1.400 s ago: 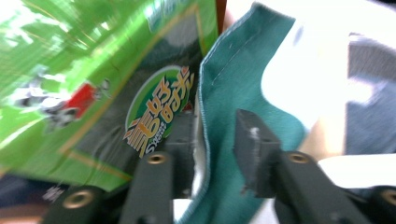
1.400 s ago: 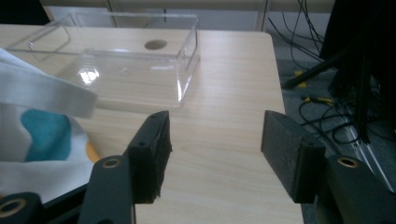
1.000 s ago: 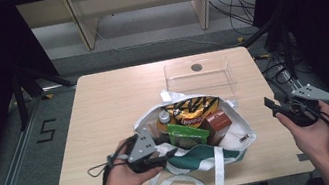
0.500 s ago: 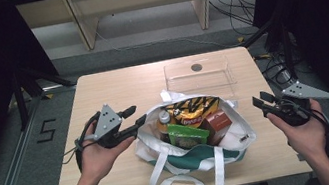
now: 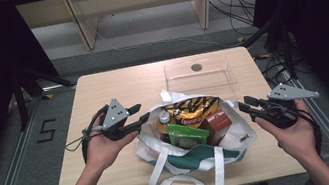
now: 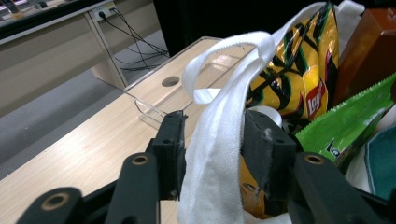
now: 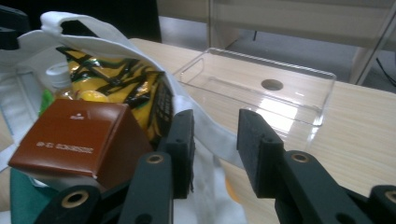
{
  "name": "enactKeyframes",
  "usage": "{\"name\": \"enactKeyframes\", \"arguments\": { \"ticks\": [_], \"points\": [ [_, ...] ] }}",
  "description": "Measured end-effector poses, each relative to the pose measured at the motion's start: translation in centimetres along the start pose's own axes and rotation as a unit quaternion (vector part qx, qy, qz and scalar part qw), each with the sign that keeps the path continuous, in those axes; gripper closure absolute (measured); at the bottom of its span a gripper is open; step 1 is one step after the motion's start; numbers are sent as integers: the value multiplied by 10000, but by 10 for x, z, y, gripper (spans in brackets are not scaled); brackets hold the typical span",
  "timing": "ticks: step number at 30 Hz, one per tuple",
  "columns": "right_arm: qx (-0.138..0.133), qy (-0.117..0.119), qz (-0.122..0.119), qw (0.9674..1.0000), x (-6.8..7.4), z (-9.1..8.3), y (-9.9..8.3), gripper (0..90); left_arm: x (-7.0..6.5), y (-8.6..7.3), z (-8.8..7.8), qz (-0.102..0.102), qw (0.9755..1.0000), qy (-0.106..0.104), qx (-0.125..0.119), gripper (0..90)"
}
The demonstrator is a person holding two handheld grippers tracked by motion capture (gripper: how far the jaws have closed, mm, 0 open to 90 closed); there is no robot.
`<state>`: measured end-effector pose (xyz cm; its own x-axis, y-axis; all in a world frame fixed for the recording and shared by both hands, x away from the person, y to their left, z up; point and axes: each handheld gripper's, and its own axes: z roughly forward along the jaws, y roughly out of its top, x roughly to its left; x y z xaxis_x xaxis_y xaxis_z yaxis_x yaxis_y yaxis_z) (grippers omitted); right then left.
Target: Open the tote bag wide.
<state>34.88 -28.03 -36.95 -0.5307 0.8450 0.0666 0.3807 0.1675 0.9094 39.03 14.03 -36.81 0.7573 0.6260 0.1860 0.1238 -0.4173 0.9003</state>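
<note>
A white tote bag (image 5: 240, 133) with a green lower part stands open on the wooden table (image 5: 111, 86). It holds a yellow chip bag (image 5: 191, 110), a green packet (image 5: 187, 134), a brown box (image 5: 218, 121) and a white-capped bottle (image 5: 163, 118). My left gripper (image 5: 139, 114) is at the bag's left rim. Its jaws have just been closing, with the white strap (image 6: 219, 116) between them (image 6: 212, 135). My right gripper (image 5: 244, 104) is at the right rim, beside the brown box (image 7: 79, 135). Its jaws (image 7: 215, 135) have just been closing too, around the bag's white edge (image 7: 205, 126), with a gap still showing.
A clear plastic tray (image 5: 198, 72) lies on the table behind the bag, over a round hole in the tabletop. The bag's long handles (image 5: 187, 180) hang over the table's front edge. Shelving and cables are on the floor beyond the table.
My left hand has lifted from the bag's front to its left rim, fingertips pointing at the bag. My right hand has moved left to the right rim.
</note>
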Motion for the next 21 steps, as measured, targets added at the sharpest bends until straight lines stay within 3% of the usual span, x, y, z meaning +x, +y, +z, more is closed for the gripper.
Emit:
{"name": "enactKeyframes", "arguments": {
  "ticks": [3, 9, 14, 15, 16, 18, 21],
  "points": [
    [81, 74, -28, 9999, 4, 5, 2, 670, 2, -1, 5, 42, 9999, -93, 122, 623],
    [-13, 138, -272, 9995, 5, 16, 8, 671, 2, 0, 12, 78, 9994, -182, 289, 740],
    [163, 217, -362, 9990, 5, 23, 10, 709, 5, 5, 15, 96, 9993, -116, 351, 837],
    [110, 207, -291, 9993, 6, 26, 10, 720, 5, 6, 16, 94, 9992, -109, 360, 846],
    [71, 213, -423, 9989, 5, 28, 10, 731, 5, 7, 16, 75, 9993, -107, 357, 853],
    [181, 296, -346, 9988, 7, 30, 11, 750, 7, 8, 16, 135, 9990, -90, 419, 862],
    [291, 343, -428, 9981, 4, 31, 12, 764, 8, 9, 19, 33, 9994, -83, 339, 868]
  ]
}}
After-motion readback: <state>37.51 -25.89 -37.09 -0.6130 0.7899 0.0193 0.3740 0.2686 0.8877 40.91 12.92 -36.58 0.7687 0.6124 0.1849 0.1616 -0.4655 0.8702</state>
